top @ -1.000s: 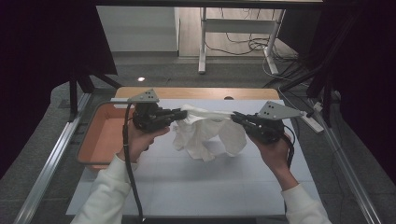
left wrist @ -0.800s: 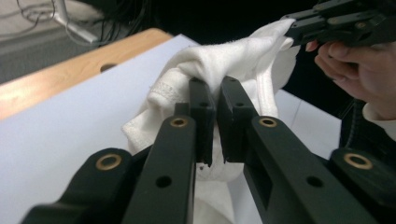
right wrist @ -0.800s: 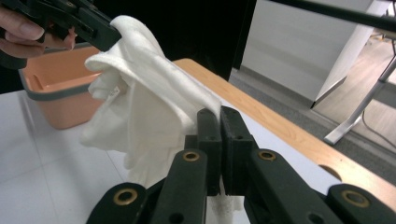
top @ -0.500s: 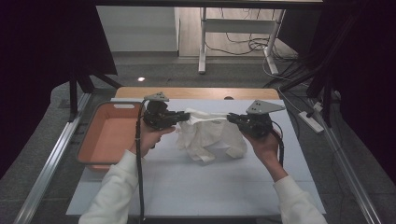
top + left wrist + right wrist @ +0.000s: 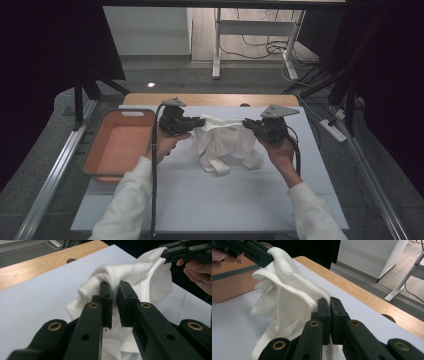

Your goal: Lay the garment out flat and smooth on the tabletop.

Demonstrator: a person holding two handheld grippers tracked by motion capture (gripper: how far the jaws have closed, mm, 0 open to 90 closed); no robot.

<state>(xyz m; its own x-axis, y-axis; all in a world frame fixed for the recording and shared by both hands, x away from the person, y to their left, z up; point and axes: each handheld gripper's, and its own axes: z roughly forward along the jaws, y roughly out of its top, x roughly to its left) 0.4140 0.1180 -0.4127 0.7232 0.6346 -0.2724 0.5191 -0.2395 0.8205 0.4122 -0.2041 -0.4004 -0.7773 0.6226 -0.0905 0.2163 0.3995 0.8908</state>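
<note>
A crumpled white cloth [image 5: 220, 142] hangs between my two grippers, and its lower folds rest on the white table [image 5: 225, 205]. My left gripper [image 5: 202, 121] pinches its left top edge. In the left gripper view the jaws [image 5: 114, 285] stand close together with a bunch of cloth [image 5: 130, 270] between the pads, and they have just been opening slightly. My right gripper [image 5: 245, 122] is shut on the right top edge. In the right gripper view its jaws [image 5: 329, 301] clamp a hem of the cloth [image 5: 287, 290].
An orange bin [image 5: 125, 111] stands at the table's left side, beside my left hand. A wooden strip [image 5: 210, 99] with a round hole runs along the far edge. Bare white tabletop lies in front of the cloth, toward the person.
Both hands have sunk and drawn a little closer together. The cloth between them has slackened, and more of it has settled onto the table.
</note>
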